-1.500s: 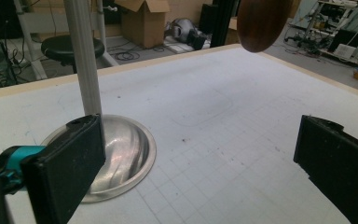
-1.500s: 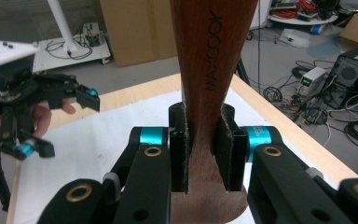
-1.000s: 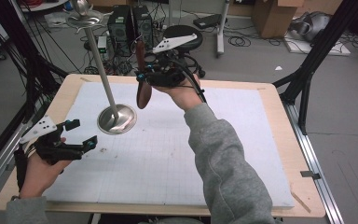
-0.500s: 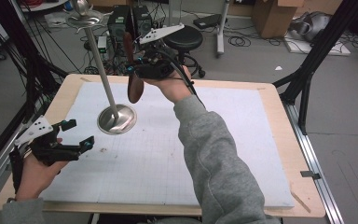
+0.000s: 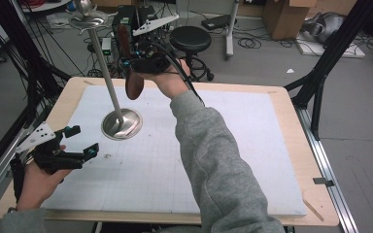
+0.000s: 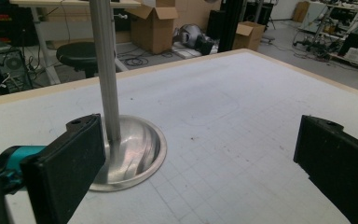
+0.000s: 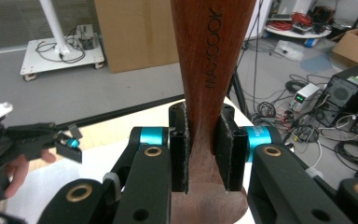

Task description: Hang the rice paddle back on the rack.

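Carrying a wooden spoon (image 5: 132,80) above the far side of the table (image 5: 252,145), the right hand-held gripper (image 5: 143,63) has its pads clamped on the neck of the handle, bowl hanging down beside the steel stand (image 5: 108,77). The step looks like hanging it up top; next comes a careful lift toward the stand's head. The left hand-held gripper (image 5: 80,141) waits wide open, empty. The handle reads "MAXCOOK".

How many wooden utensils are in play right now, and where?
1. A wooden spoon is clamped in the right gripper, lifted above the table's far edge beside the metal stand. The left gripper is open and holds none. Others may be hidden outside view.
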A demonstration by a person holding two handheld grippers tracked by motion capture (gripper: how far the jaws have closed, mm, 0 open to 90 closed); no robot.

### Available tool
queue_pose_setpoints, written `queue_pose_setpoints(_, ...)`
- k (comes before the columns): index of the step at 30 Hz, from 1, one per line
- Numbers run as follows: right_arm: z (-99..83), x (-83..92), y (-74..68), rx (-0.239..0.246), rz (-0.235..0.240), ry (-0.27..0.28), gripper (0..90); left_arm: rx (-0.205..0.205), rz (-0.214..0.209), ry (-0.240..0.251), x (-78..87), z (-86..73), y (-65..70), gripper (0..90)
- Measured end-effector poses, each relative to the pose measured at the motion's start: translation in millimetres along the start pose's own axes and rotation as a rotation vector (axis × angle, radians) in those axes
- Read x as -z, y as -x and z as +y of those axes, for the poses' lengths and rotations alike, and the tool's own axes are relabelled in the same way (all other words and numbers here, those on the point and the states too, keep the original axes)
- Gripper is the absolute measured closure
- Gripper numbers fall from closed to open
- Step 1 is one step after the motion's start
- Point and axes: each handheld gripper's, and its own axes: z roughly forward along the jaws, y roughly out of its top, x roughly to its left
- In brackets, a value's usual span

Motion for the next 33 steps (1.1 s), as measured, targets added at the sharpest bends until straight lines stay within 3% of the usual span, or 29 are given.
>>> queue_pose_setpoints(21,8.3,-15.7,0.1,-0.041,-0.060,0.010,77.2,-0.004,0.003,-0.006,8.5,-3.1,1.4,2.5)
queue_pose_setpoints(33,9.6,-21.9,-0.7,-0.042,-0.066,0.025,77.2,0.002,0.009,0.000,12.3,-3.0,-0.1,2.5)
